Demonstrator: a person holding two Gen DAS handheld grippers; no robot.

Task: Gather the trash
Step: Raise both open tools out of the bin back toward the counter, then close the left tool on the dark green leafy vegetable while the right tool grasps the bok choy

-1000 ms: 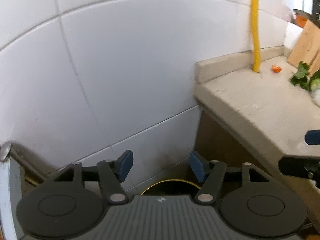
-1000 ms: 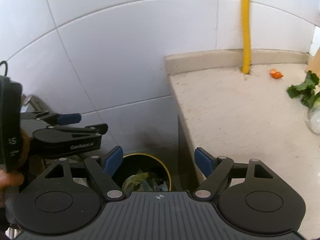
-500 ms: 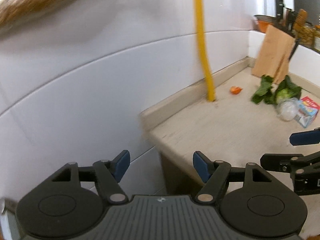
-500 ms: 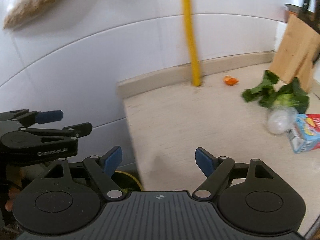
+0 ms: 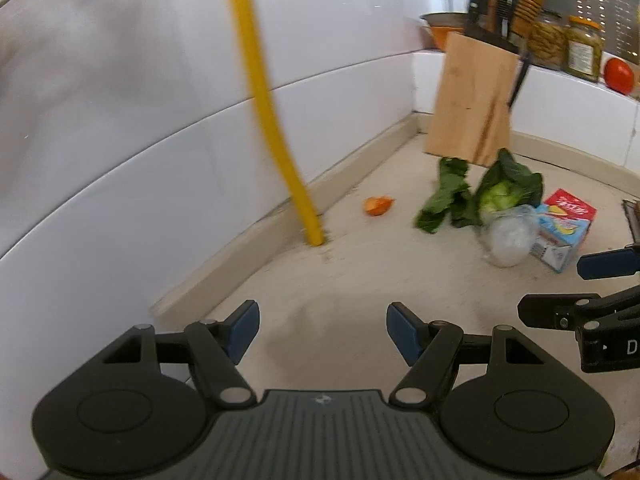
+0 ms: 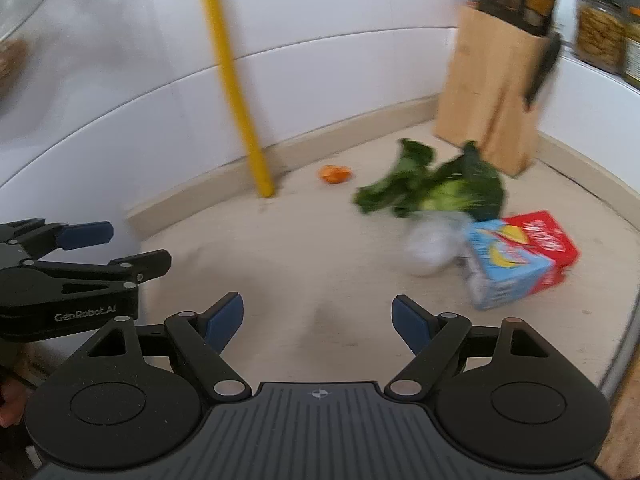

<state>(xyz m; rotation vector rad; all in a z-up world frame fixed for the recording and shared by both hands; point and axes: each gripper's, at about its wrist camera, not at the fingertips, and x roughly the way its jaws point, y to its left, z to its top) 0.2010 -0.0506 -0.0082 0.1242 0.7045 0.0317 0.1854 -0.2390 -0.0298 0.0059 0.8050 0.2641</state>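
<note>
Both the left gripper (image 5: 322, 330) and the right gripper (image 6: 318, 322) hover with fingers released, empty. The left's have just been opening. Trash lies on the surface (image 6: 320, 248) at two o'clock: leaves (image 6: 436, 190), carton (image 6: 520, 258), peel (image 6: 335, 173).

both claws tilt downward side by side, left claw (image 5: 322, 330) and right claw (image 6: 318, 320) gaping, nothing between.

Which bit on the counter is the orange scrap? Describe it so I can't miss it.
Find the yellow pipe rising from the counter at the wall. Just right of its base, short of the green leaves, lies the orange scrap: alone, the smallest piece there and the only orange one.
</note>
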